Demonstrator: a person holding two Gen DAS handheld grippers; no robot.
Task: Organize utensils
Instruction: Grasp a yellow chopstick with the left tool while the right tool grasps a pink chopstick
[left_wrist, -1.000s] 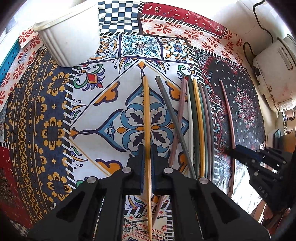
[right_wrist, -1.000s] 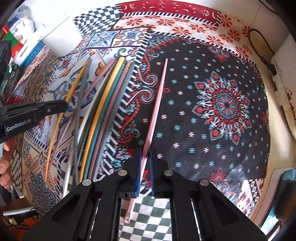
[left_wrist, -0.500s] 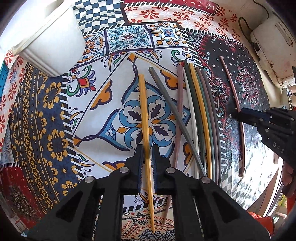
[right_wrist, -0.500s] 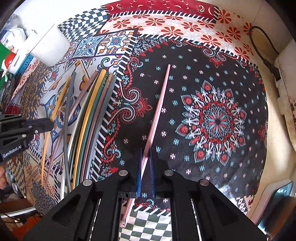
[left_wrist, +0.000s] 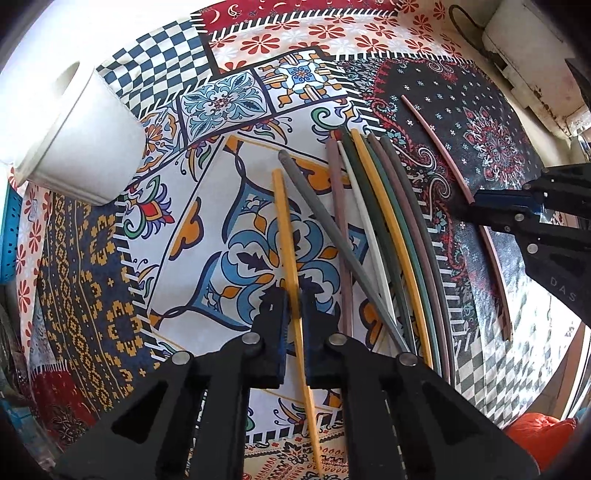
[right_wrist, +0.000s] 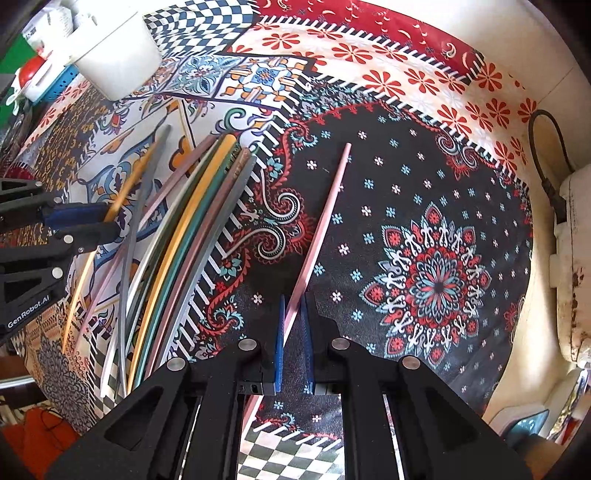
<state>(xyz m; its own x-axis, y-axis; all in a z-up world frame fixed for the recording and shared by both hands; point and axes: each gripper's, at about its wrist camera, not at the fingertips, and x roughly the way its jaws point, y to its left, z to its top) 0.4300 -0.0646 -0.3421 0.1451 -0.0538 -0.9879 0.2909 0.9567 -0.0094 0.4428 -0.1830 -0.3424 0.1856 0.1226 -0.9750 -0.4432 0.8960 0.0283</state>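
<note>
Chopsticks are the thing being sorted here, and they lie on a patterned tablecloth (left_wrist: 85, 266) that covers the table. The largest group is a bundle (left_wrist: 388, 229) of about seven sticks laid side by side near the cloth's middle, their ends roughly level, apparently the gathered pile; a grey stick (left_wrist: 332, 236) lies slanted across its near side. Toward the far left corner stands one white container (left_wrist: 70, 147), a likely home for the sticks. Two sticks lie apart from the bundle, and each is being gripped, probably to bring it over. The left gripper (left_wrist: 295, 314) has its jaws closed narrowly on the yellow chopstick (left_wrist: 286, 236), left of the bundle. The right gripper (right_wrist: 293, 325) is clamped narrowly on the pink chopstick (right_wrist: 325, 218), on the cloth's dark panel toward the right edge.
</note>
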